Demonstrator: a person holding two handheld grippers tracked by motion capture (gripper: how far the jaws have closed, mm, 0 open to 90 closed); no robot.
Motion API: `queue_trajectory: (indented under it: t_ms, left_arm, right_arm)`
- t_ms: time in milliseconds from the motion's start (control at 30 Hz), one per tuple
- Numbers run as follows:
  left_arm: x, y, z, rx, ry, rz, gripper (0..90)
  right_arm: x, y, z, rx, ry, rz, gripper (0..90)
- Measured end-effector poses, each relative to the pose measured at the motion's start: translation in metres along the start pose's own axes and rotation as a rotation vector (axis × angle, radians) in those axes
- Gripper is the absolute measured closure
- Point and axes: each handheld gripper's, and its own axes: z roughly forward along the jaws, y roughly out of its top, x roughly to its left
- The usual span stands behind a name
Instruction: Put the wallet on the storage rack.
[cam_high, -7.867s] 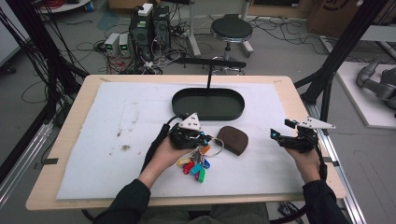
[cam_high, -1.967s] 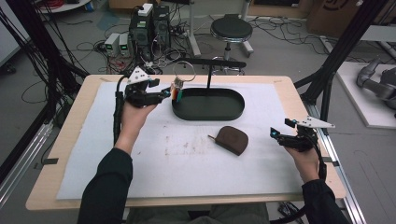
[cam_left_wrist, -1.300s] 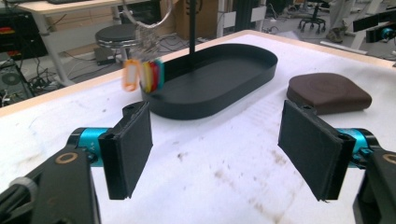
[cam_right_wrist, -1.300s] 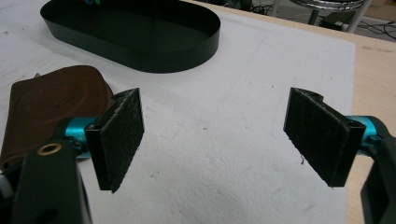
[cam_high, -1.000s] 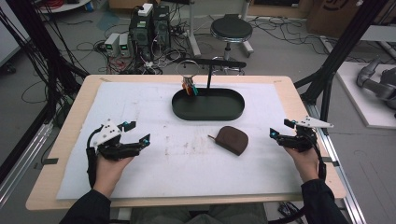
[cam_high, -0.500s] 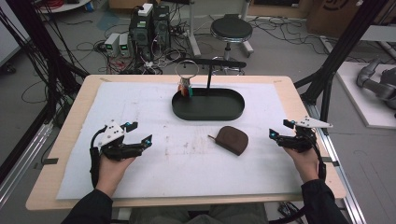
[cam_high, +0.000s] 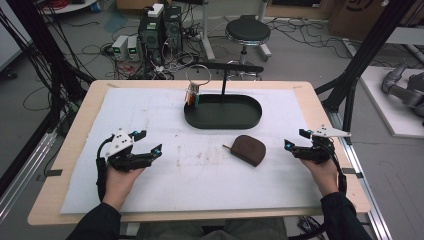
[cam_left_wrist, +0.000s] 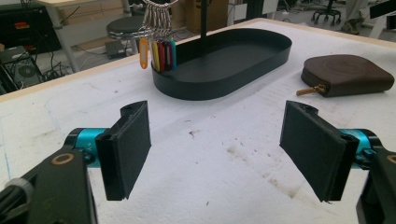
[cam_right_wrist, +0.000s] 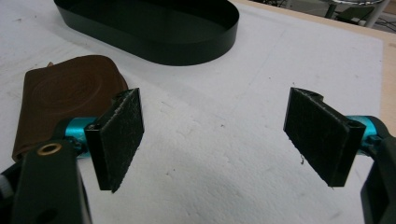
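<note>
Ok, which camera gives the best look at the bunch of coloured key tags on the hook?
The left gripper view: the bunch of coloured key tags hangs close, colours distinct, beside the black oval tray. In the high view the tags look tiny.

A lab: computer towers, tangled floor cables and black rig frames surround the table.

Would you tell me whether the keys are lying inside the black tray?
No, the keys hang from the stand's arm beside the tray, just outside its rim.
</note>
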Motion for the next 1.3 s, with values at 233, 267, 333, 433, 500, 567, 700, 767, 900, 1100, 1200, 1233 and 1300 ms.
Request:
queue_trajectory:
  t_ms: [233, 267, 333, 433, 500, 567, 700, 767, 900, 1100, 1200, 1233, 1300]
  left_arm:
    - [-0.003, 0.000, 0.003, 0.009, -0.006, 0.007, 24.7]
    - [-0.003, 0.000, 0.003, 0.009, -0.007, 0.007, 24.7]
    - [-0.003, -0.001, 0.004, 0.013, -0.011, 0.007, 24.7]
    - [-0.003, -0.001, 0.005, 0.019, -0.015, 0.012, 25.1]
    - [-0.004, -0.002, 0.005, 0.021, -0.017, 0.011, 25.2]
    - [-0.004, -0.002, 0.007, 0.025, -0.023, 0.012, 25.3]
    - [-0.007, -0.002, 0.008, 0.029, -0.034, 0.020, 25.4]
    - [-0.008, -0.001, 0.009, 0.035, -0.034, 0.032, 25.4]
    - [-0.010, -0.001, 0.008, 0.037, -0.039, 0.039, 25.7]
    - [-0.010, -0.002, 0.009, 0.042, -0.042, 0.039, 25.7]
    - [-0.011, -0.001, 0.010, 0.042, -0.045, 0.041, 25.7]
    - [-0.011, -0.001, 0.010, 0.044, -0.047, 0.045, 25.8]
    - [-0.011, -0.001, 0.010, 0.045, -0.047, 0.046, 25.7]
  right_arm:
    - [0.008, 0.003, 0.010, -0.002, 0.050, 0.003, 29.8]
    - [0.010, 0.003, 0.011, 0.000, 0.053, 0.003, 29.9]
    - [0.013, 0.004, 0.015, 0.006, 0.070, -0.006, 32.4]
    - [0.016, 0.005, 0.022, 0.023, 0.092, -0.002, 37.0]
    - [0.017, 0.006, 0.026, 0.035, 0.109, 0.009, 40.1]
    - [0.018, 0.006, 0.031, 0.043, 0.127, 0.022, 41.2]
    - [0.020, 0.008, 0.042, 0.080, 0.159, 0.067, 43.1]
    - [0.022, 0.009, 0.046, 0.090, 0.179, 0.080, 44.3]
    - [0.033, 0.014, 0.043, 0.067, 0.220, -0.011, 46.9]
    - [0.040, 0.012, 0.045, 0.113, 0.228, -0.014, 46.8]
    - [0.035, 0.010, 0.049, 0.135, 0.218, 0.042, 47.4]
    - [0.033, 0.009, 0.051, 0.145, 0.218, 0.065, 47.8]
    - [0.030, 0.007, 0.056, 0.178, 0.232, 0.096, 49.3]
